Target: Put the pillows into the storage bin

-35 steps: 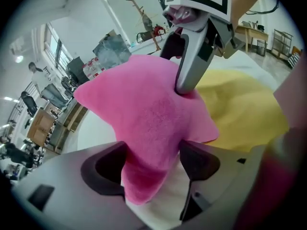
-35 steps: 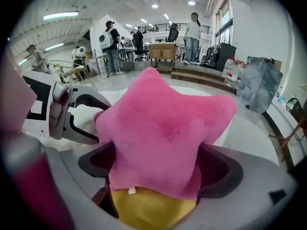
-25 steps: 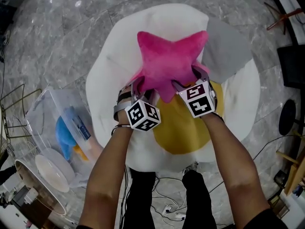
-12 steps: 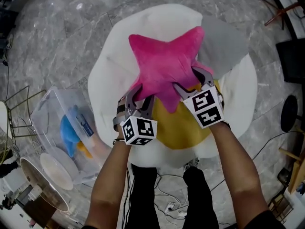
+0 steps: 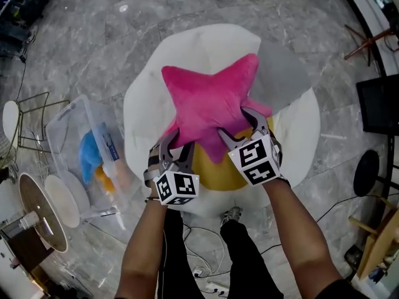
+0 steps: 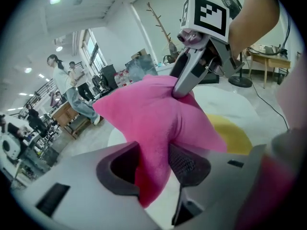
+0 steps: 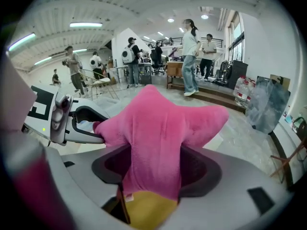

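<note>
A pink star pillow (image 5: 209, 104) hangs in the air above a big white fried-egg cushion (image 5: 146, 98) with a yellow yolk (image 5: 232, 173). My left gripper (image 5: 176, 137) is shut on the star's lower left arm, and my right gripper (image 5: 242, 124) is shut on its lower right arm. Both pairs of jaws have just been closing tighter on the plush. In the left gripper view the pink fabric (image 6: 144, 119) is pinched between the pads of the left gripper (image 6: 154, 164). The right gripper (image 7: 152, 169) clamps a thick arm (image 7: 158, 128). The clear storage bin (image 5: 65, 114) stands on the floor at the left.
The bin holds a blue thing (image 5: 89, 157). A grey cushion (image 5: 283, 67) lies at the egg cushion's right. Round white and wooden discs (image 5: 61, 201) and a wire frame (image 5: 28, 114) stand far left. Cables (image 5: 206, 273) run by the person's feet. People stand in the background.
Both grippers have risen with the pink star pillow, lifting it further off the egg cushion. The bin and floor now appear shifted in the head view.
</note>
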The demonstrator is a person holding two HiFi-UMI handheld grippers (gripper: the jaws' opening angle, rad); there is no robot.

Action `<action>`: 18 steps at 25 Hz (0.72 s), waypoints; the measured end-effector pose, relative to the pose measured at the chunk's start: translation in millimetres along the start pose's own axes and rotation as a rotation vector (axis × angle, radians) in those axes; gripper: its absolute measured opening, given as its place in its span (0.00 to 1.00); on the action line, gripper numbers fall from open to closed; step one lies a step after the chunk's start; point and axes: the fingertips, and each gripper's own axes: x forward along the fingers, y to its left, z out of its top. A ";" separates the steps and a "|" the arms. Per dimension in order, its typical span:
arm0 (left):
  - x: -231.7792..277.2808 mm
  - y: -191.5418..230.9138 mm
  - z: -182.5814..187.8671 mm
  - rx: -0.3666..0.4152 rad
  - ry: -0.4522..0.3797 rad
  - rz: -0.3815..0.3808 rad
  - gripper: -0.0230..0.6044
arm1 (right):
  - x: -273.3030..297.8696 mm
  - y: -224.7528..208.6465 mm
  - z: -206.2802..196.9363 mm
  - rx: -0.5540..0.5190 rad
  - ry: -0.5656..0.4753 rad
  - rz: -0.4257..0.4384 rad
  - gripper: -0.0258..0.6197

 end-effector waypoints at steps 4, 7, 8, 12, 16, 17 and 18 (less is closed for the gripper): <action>-34.2 -0.3 -7.2 -0.045 0.011 0.058 0.35 | -20.7 28.1 14.6 -0.057 -0.017 0.020 0.53; -51.2 4.7 -17.3 -0.065 0.025 0.092 0.35 | -24.4 47.1 24.4 -0.089 -0.027 0.036 0.53; -56.2 6.1 -21.7 -0.071 0.029 0.098 0.35 | -24.5 53.9 26.4 -0.096 -0.028 0.041 0.53; -80.3 10.6 -45.2 -0.088 0.038 0.106 0.35 | -23.8 87.2 32.3 -0.113 -0.026 0.056 0.53; -109.9 25.2 -75.6 -0.103 0.050 0.120 0.35 | -18.2 129.2 47.1 -0.133 -0.021 0.067 0.54; -118.2 29.5 -84.5 -0.107 0.054 0.124 0.35 | -16.3 141.4 51.3 -0.137 -0.020 0.072 0.54; -126.9 34.2 -94.4 -0.112 0.059 0.127 0.35 | -14.1 154.5 55.7 -0.142 -0.019 0.079 0.54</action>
